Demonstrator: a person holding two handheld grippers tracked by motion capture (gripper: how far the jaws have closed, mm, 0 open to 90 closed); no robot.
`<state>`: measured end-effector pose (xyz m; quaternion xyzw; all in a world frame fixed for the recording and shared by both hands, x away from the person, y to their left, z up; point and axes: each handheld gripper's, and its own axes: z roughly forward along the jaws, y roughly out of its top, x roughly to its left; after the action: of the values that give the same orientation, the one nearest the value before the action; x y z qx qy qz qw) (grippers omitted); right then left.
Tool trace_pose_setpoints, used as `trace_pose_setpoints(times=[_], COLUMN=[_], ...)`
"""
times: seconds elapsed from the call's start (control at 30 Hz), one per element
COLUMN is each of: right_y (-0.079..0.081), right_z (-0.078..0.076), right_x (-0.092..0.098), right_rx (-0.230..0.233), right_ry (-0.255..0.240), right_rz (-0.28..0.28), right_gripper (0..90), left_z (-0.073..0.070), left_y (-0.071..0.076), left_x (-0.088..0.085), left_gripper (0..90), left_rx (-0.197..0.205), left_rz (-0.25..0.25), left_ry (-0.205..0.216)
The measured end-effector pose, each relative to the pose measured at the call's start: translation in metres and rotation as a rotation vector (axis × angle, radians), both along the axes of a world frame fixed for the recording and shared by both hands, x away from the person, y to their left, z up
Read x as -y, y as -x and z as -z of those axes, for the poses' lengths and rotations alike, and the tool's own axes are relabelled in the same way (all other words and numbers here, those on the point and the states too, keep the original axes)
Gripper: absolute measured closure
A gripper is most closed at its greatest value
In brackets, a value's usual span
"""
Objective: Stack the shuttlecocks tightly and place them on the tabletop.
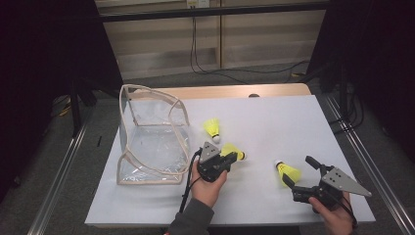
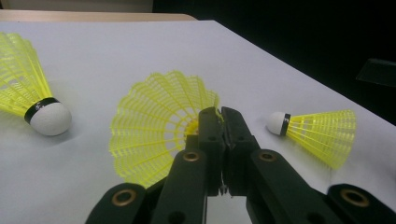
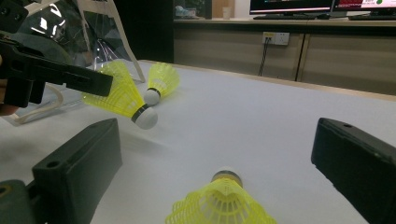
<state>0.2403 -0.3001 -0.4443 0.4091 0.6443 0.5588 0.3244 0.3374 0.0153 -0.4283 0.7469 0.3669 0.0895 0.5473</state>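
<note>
bench (image 1: 274,122): a white sheet is spread over it; a slide of the loose shuttlecocks could be caused by any brush from a gripper.
clear bag (image 1: 151,137): it stands open at the left of the bench, its soft walls sagging; a drop could be blocked if the mouth folds shut, or the bag could be pushed away by the gripper.
left gripper (image 1: 226,159): its jaws are pressed together on the skirt rim of the middle shuttlecock (image 2: 159,126), near the bench centre just right of the bag; the thin mesh could be crushed or could slip out, since the pinch is taken at the very edge.
right gripper (image 1: 301,171): its jaws are spread wide around the right shuttlecock (image 1: 288,172), nothing being pinched; the shuttlecock could be knocked and rolled if the closing is off-centre.
far shuttlecock (image 1: 212,128): it lies apart, beyond the left gripper.
left hand pose: the forearm is brought in from the near edge, the gripper pointed right and low.
right hand pose: held low at the near right corner, the gripper aimed left.
</note>
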Motion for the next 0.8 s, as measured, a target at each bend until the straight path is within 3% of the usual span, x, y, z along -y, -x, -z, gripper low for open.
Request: trace_pose_setpoints(times=[0.8], right_y=[0.000], right_z=[0.000], right_x=[0.001], right_rx=[-0.005], right_ry=[-0.002], right_rz=[0.000], right_gripper=[1.2], left_z=[0.004], left_y=[-0.016], left_x=[0.010], left_gripper=[82.9], left_rx=[0.004], left_rz=[-0.054], left_ry=[-0.023])
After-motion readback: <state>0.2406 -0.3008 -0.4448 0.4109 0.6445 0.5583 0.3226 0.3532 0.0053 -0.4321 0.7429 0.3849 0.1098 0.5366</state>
